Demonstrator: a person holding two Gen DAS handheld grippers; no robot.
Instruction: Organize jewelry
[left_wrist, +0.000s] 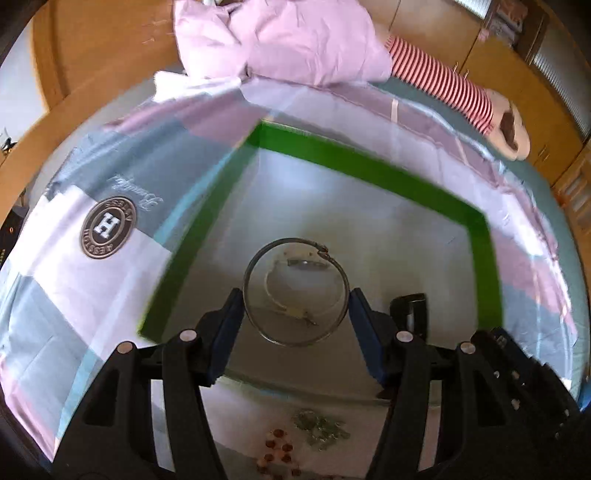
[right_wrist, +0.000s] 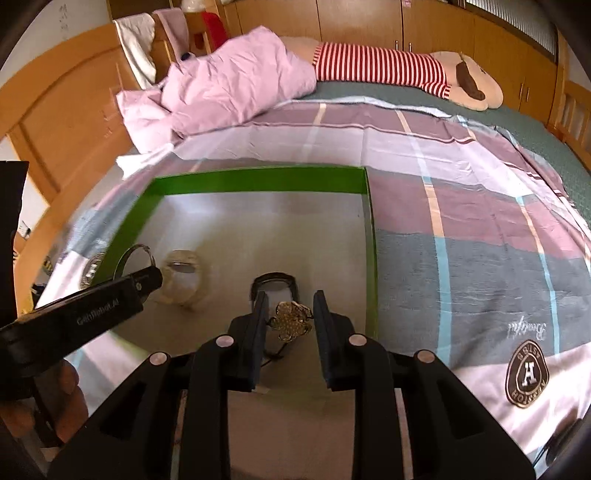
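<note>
Bedroom with wooden wardrobes; bed (right_wrist: 461, 229) under a checked cover, pink quilt (right_wrist: 229, 85) and striped plush toy (right_wrist: 388, 70) at the far side. On the cover: shallow green-rimmed tray (right_wrist: 258, 181) with a pale floor.

Item 1. Thin metal hoop bangle (left_wrist: 295, 291), held by the left gripper (left_wrist: 295, 306) above the tray. Jaws about half open, pads pressing the hoop from both sides at its widest. Judged light, stiff and slippery; likely to twist or spring out unless gripped squarely across the wire.

Item 2. Gold flower-shaped brooch (right_wrist: 290, 321) between the narrow-set jaws of the right gripper (right_wrist: 290, 314). Whether the pads press on it cannot be told. Judged small, light, its petals easily bent; best taken by the edges.

Item 3. Pale beaded bracelet (right_wrist: 183, 280) and dark ring-shaped piece (right_wrist: 273, 282), lying on the tray floor.

Item 4. Reddish beads (left_wrist: 277, 454) and a silvery chain heap (left_wrist: 321, 430) on the cover near the tray; left view only.

View notes: the right view alone shows the brooch, the left gripper's side and the hand (right_wrist: 66, 391) carrying it. The left view alone shows the bangle's clasp.
</note>
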